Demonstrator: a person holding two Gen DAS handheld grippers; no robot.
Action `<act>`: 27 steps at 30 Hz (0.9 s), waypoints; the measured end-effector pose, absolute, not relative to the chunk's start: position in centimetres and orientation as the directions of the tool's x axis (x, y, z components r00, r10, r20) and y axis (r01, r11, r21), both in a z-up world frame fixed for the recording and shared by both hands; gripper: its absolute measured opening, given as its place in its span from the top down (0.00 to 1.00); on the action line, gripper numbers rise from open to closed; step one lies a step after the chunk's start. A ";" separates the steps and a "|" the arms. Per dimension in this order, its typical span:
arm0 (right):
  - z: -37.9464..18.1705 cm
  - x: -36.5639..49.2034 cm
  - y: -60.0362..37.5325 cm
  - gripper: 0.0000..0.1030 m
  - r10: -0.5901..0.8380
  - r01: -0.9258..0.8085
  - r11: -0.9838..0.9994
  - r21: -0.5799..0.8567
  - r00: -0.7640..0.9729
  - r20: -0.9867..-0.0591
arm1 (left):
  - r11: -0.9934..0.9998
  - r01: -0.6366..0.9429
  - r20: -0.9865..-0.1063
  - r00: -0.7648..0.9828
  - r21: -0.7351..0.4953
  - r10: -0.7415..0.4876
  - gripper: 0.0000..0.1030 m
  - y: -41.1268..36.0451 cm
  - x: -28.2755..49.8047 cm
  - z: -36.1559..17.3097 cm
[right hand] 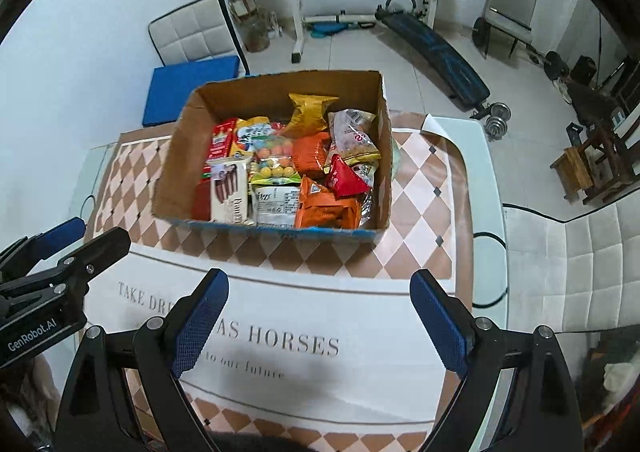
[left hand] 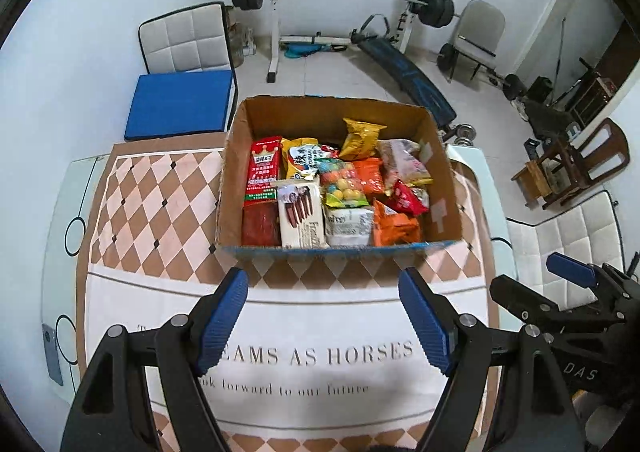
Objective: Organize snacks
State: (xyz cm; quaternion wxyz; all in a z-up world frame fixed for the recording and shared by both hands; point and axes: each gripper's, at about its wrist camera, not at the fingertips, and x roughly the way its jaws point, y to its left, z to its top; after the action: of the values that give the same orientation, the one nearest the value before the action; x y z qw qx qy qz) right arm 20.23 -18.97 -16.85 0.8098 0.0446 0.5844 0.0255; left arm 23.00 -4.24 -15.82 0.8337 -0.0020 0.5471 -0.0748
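Snack box [left hand: 340,248] lies beyond both empty, parted grippers [left hand: 324,316]

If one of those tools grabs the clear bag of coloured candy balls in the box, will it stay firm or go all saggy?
Probably saggy: the clear bag of candy balls looks like thin film around loose round sweets, so they would likely shift and bulge. The glossy film may be a little slippery. It lies on top of other packets in the cardboard box, so lifting it should disturb little.

Both wrist views look steeply down from above the table, sharing the snack box [left hand: 340,180] [right hand: 280,156].
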 end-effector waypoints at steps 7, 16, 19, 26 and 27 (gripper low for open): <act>-12.2 15.1 -18.4 0.08 0.099 -0.002 0.994 0.106 0.379 -0.920 | 0.991 0.115 -0.882 0.456 -0.070 -0.116 0.25 -3.8 18.4 -12.3; -8.4 10.0 -17.8 0.08 0.100 0.007 0.993 0.114 0.435 -0.895 | 0.992 0.109 -0.861 0.497 -0.056 -0.103 0.25 -3.1 14.2 -9.7; -7.3 8.9 -17.7 0.08 0.086 0.008 0.995 0.101 0.454 -0.887 | 0.993 0.112 -0.853 0.512 -0.048 -0.099 0.25 -3.1 12.9 -9.1; -5.1 6.6 -17.5 0.08 0.075 0.019 0.995 0.097 0.484 -0.872 | 0.993 0.101 -0.836 0.540 -0.055 -0.101 0.25 -2.5 11.4 -7.9; -4.9 6.4 -17.5 0.08 0.079 0.018 0.995 0.100 0.486 -0.870 | 0.994 0.098 -0.832 0.546 -0.057 -0.102 0.25 -2.4 11.3 -7.7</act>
State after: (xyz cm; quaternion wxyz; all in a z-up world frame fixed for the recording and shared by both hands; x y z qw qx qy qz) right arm 6.40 -17.47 -4.92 0.8606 0.0478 0.5067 0.0178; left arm 11.30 -2.40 -7.71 0.8791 -0.0021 0.4732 -0.0567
